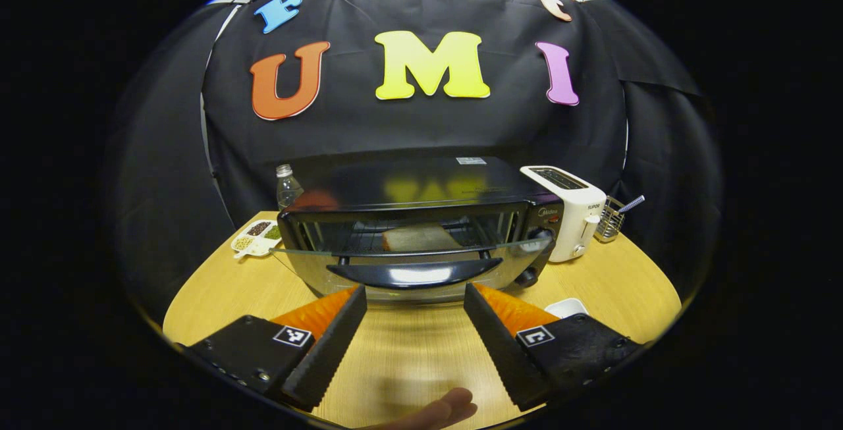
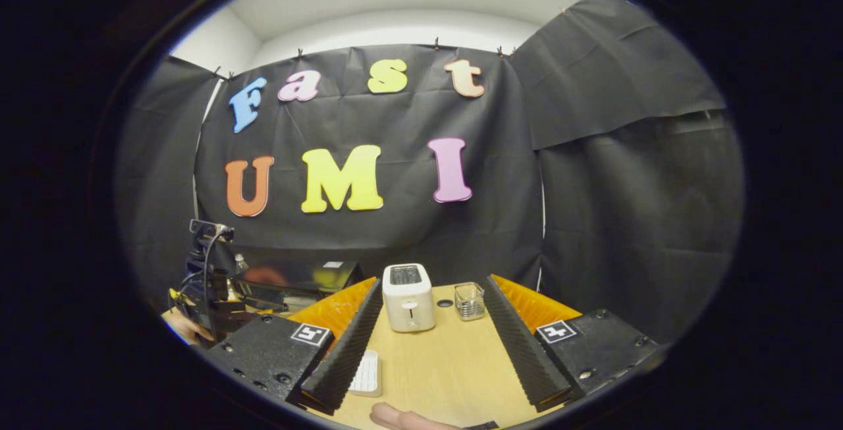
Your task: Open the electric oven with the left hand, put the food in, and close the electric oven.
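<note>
The black electric oven (image 1: pixel 421 186) stands mid-table with its glass door (image 1: pixel 329 252) swung down and open, the handle (image 1: pixel 415 274) facing me. A slice of bread (image 1: pixel 418 239) lies on the rack inside. My left gripper (image 1: pixel 415 292) is open just in front of the handle, its fingers apart on either side and holding nothing. My right gripper (image 2: pixel 433 282) is open and empty over the table's right part, pointing at the white toaster (image 2: pixel 408 305). In the right gripper view the oven (image 2: pixel 296 278) sits at far left, with the left gripper (image 2: pixel 211 285) in front of it.
The white toaster (image 1: pixel 570 209) stands right of the oven, beside a wire basket (image 1: pixel 612 219). A plastic bottle (image 1: pixel 288 186) and a divided snack dish (image 1: pixel 257 236) sit at its left. A white plate (image 2: pixel 365 374) lies near the front edge. A fingertip (image 1: pixel 448 410) shows below.
</note>
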The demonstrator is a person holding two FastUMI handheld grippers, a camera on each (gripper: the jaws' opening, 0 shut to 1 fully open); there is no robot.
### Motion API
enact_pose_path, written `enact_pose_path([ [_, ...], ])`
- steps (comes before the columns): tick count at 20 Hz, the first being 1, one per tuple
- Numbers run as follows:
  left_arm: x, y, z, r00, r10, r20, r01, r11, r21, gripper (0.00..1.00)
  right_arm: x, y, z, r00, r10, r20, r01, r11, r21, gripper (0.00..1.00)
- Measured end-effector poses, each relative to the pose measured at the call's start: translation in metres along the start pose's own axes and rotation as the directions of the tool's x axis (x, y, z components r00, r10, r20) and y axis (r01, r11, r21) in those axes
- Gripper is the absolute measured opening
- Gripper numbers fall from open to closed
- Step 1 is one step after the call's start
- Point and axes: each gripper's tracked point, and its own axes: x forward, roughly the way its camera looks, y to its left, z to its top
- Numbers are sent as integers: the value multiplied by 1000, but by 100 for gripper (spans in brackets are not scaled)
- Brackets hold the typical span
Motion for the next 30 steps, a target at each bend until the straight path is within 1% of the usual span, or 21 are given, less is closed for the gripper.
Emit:
enact_pose_path([
  [1,5,-2,-2,1000,-14,-20,14,1000,-21,88,-1,0,1,1000,-1,-3,1,1000,2,99],
  [2,9,6,0,1000,-3,-24,3,1000,-20,98,-1,0,-1,1000,-2,-5,2,1000,2,99],
  [4,11,19,6,999,40,-5,-40,999,0,98,-1,1,-2,1000,-7,-11,7,1000,-5,99],
  [6,6,11,10,999,28,21,-28,1000,-6,97,0,3,-4,1000,-7,-16,6,1000,-13,99],
  [8,-11,10,17,998,23,51,-23,1000,-5,97,-5,7,-5,1000,-3,-23,2,1000,-23,99],
  [11,-43,12,33,993,26,118,-26,1000,-3,96,-12,14,-8,999,11,-35,-12,999,-34,99],
  [16,-110,18,54,972,45,229,-43,999,-13,96,-28,19,-7,999,12,-33,-13,999,-40,99],
  [18,-141,28,60,958,79,277,-74,997,-27,96,-38,20,-7,1000,12,-27,-13,999,-48,99],
  [21,-192,36,68,929,109,352,-106,994,-30,97,-54,22,-4,1000,13,-7,-14,998,-65,99],
  [24,-229,33,67,913,107,393,-96,994,-47,96,-68,31,-5,999,34,-5,-34,997,-71,99],
  [26,-252,36,64,899,119,422,-98,993,-72,96,-75,33,-8,999,43,-9,-44,996,-76,99],
  [30,-280,30,52,892,102,440,-73,994,-82,95,-89,35,-5,998,56,14,-54,994,-93,99],
])
